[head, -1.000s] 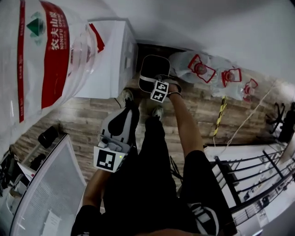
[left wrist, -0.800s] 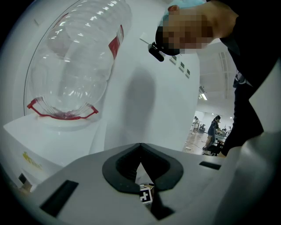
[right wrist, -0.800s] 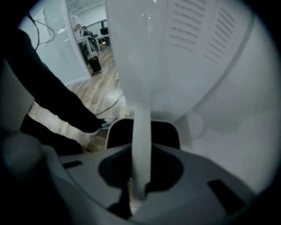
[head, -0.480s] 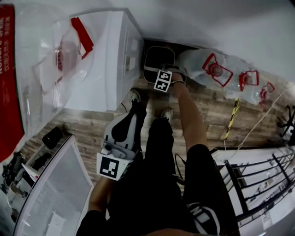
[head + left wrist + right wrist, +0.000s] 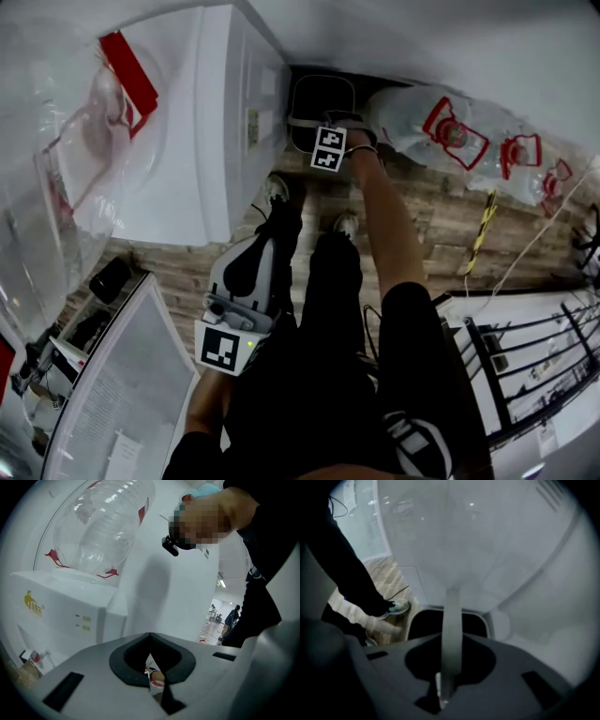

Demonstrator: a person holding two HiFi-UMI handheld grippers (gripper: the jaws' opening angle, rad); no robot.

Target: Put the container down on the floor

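**Container Lowering: Right Gripper Loaded, Left Gripper Idle**

The left gripper (image 5: 150, 637) is held close to the body at hip level. Its jaws are clenched together with nothing between them; it is judged to be parked there so that it is kept clear of the lowering path.

Below it, the wooden floor (image 5: 187, 253) is seen around the person's shoes (image 5: 277, 192). A white water dispenser (image 5: 220, 141) stands to the left, and water bottles (image 5: 441, 127) lie to the right.

The right gripper (image 5: 451, 644) is extended downward on a straight arm into the gap between the dispenser and the bottles. Its jaws are clamped on the grey handle (image 5: 452, 616), which rises upright from the dark container (image 5: 319, 103). The upright handle suggests that the weight is being carried from directly above, so that the container hangs level.

The container is located at the foot of the wall (image 5: 422, 47), just beside the dispenser. Whether its base is touching the floor cannot be determined. Release is judged appropriate only once the handle is seen to slacken.
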